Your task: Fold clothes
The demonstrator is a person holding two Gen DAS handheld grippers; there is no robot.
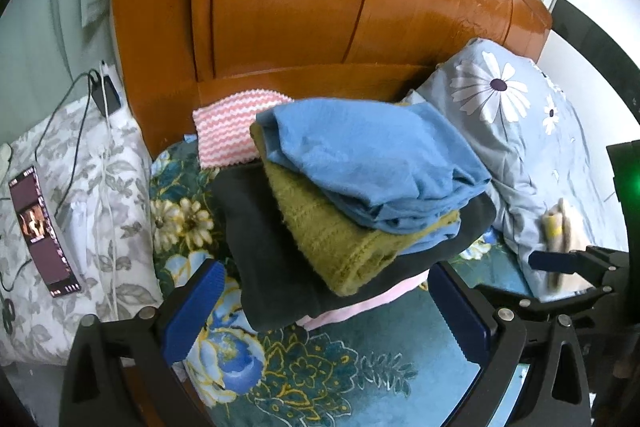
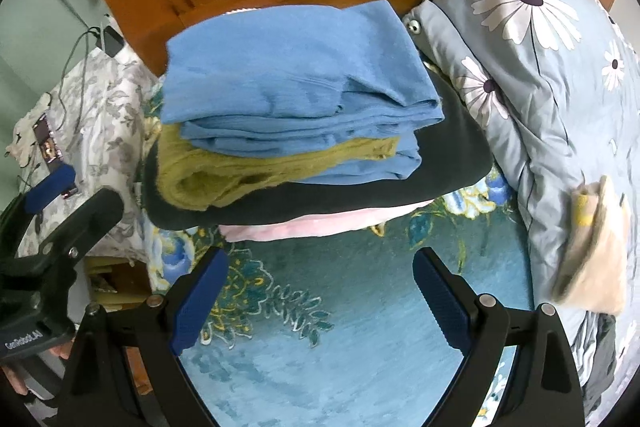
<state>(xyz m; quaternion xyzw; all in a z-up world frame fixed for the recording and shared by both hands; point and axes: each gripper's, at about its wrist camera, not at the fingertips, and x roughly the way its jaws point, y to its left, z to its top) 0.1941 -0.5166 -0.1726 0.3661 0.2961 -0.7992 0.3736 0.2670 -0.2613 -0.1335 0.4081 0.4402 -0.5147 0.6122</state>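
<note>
Stack of folded clothes is sitting on the floral bedsheet, far side, against the wooden headboard. Blue top is lying uppermost, olive knit under it, then a dark garment, pink piece mostly hidden at the bottom. Left gripper is hovering near the stack, jaws apart, nothing between them. Right gripper is doing likewise, jaws apart over bare sheet. Daisy-print quilt is bunching on the right, beige cloth on it, blurred. Pink zigzag towel is half covered behind the stack. Phone is lying on the grey floral pillow at left.
</note>
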